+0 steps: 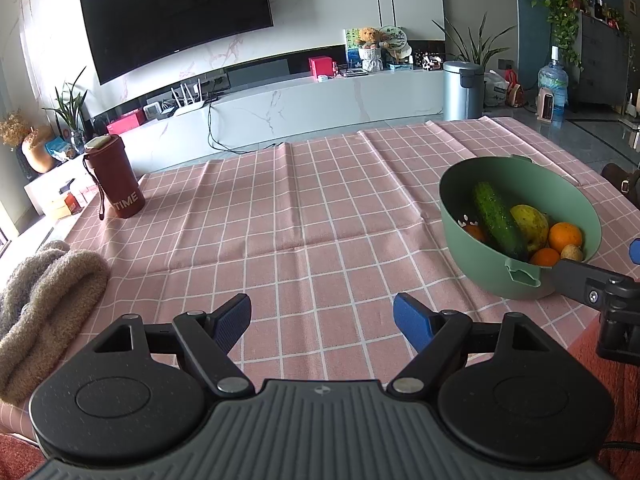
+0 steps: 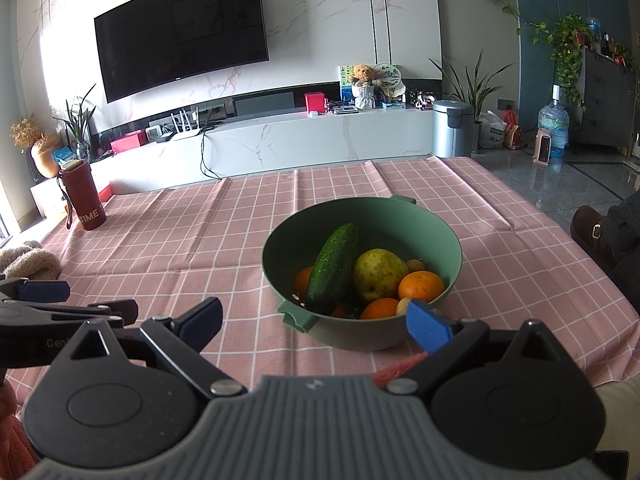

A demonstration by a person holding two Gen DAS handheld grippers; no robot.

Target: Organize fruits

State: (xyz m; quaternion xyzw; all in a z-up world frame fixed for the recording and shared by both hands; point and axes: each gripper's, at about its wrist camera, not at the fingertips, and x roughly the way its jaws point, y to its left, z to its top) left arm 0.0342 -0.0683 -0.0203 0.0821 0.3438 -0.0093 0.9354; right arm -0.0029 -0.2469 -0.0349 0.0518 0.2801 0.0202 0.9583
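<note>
A green bowl [image 2: 440,240] stands on the pink checked tablecloth [image 2: 200,240]. It holds a cucumber [image 2: 334,268], a yellow-green pear [image 2: 378,274], several oranges [image 2: 420,285] and small brown fruits [image 2: 416,266]. My right gripper [image 2: 316,320] is open and empty just in front of the bowl's near rim. My left gripper [image 1: 322,318] is open and empty over bare cloth, left of the bowl [image 1: 472,248]. The cucumber [image 1: 498,220] and pear [image 1: 530,226] also show in the left wrist view.
A dark red bottle sleeve marked TIME [image 1: 116,178] stands at the table's far left. A fuzzy beige cloth [image 1: 44,304] lies at the left edge. A brown shoe and dark clothing [image 2: 600,236] are beside the table's right edge. A TV wall and cabinet lie beyond.
</note>
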